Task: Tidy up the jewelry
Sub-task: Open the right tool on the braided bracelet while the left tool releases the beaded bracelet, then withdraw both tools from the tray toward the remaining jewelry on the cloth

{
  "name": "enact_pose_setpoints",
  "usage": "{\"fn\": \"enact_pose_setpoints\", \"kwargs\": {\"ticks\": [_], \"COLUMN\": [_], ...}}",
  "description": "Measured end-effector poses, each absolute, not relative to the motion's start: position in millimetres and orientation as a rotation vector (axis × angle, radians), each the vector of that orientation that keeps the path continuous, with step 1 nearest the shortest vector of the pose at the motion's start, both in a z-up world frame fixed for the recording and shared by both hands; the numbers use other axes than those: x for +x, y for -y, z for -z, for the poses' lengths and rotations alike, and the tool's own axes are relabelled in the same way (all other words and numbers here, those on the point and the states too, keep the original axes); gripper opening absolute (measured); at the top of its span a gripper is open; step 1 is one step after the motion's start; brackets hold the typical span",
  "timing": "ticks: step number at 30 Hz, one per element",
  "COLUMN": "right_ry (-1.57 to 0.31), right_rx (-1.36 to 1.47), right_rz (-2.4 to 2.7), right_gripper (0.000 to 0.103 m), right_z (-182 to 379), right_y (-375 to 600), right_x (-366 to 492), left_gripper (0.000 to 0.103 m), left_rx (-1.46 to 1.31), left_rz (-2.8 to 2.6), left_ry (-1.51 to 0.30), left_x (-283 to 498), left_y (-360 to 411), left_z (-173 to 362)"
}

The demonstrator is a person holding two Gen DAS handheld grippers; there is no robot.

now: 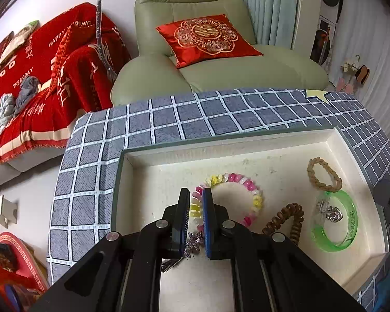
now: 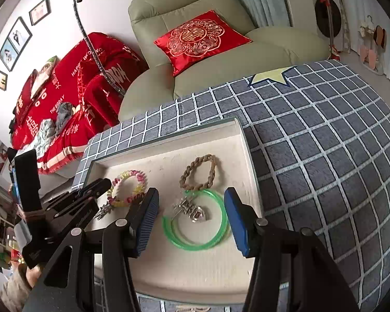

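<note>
A white tray (image 1: 221, 161) (image 2: 195, 273) holds the jewelry. My left gripper (image 1: 196, 191) (image 2: 104, 182) is shut, hovering over the left rim of a pink-and-yellow spiral tie (image 1: 247, 182) (image 2: 132, 175). A purple glitter clip (image 1: 193, 244) (image 2: 104, 210) shows through the slit and lies on the tray floor beneath the fingers. My right gripper (image 2: 191, 195) stands open above a green bangle (image 1: 351, 213) (image 2: 195, 247), its pads touching nothing. A silver clip (image 1: 330, 212) (image 2: 192, 212) rests inside the bangle. A tan braided bracelet (image 1: 323, 174) (image 2: 199, 173) and a brown spiral tie (image 1: 288, 221) lie close by.
The tray sits on a blue-grey checked cloth (image 2: 325, 156) over the table. Behind the table stands a pale green armchair (image 1: 221, 78) with a red cushion (image 1: 208, 39). A sofa under a red throw (image 1: 39, 91) is at the left.
</note>
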State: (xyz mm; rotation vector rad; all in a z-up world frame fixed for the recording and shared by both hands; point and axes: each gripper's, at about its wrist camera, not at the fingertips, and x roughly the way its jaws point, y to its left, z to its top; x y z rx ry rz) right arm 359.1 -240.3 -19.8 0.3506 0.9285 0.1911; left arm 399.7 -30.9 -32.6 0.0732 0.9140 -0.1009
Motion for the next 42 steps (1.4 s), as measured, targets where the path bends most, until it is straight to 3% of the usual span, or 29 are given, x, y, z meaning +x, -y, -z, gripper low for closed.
{"fn": "enact_pose_setpoints", "kwargs": {"ticks": [10,11,12,13,18,19,21,29,42], "right_ry": [-0.936,-0.935,-0.934,-0.931,-0.908,-0.908,-0.897,-0.812,-0.891], "right_rx": [0.331,0.332,0.334,0.333,0.312,0.316,0.331,0.328,0.324], "right_rz": [-0.183,-0.185,-0.188,-0.192,-0.197,-0.199,-0.204,-0.212,-0.195], "right_gripper": [0.056,0.058,0.061,0.064,0.073,0.082,0.091,0.093,0.093], "right_z": [14.2,13.3,12.2,10.8,1.8,0.1,-3.6,-25.6,-28.8], "right_y": [239.8,239.8,239.8,239.5,235.1,234.5,234.3,231.2,226.8], "right_x": [339.0,337.2,334.8,331.7,315.7,312.8,306.5,273.4,239.7], "left_gripper": [0.026,0.042,0.099,0.103,0.103,0.103,0.103,0.103,0.103], "left_rx": [0.057,0.056,0.055,0.054,0.046,0.049,0.059,0.095,0.078], "left_rz": [0.115,0.116,0.114,0.097,0.077,0.075,0.073,0.092,0.184], "left_ry": [-0.875,-0.874,-0.873,-0.872,-0.826,-0.822,-0.811,-0.775,-0.780], "left_x": [385.8,384.4,381.7,379.3,364.1,361.2,352.3,317.4,263.0], "left_y": [26.9,26.3,25.2,23.8,16.7,16.1,15.5,16.1,1.9], "left_z": [12.7,11.2,9.1,7.5,-3.0,-4.3,-7.3,-21.7,-29.1]}}
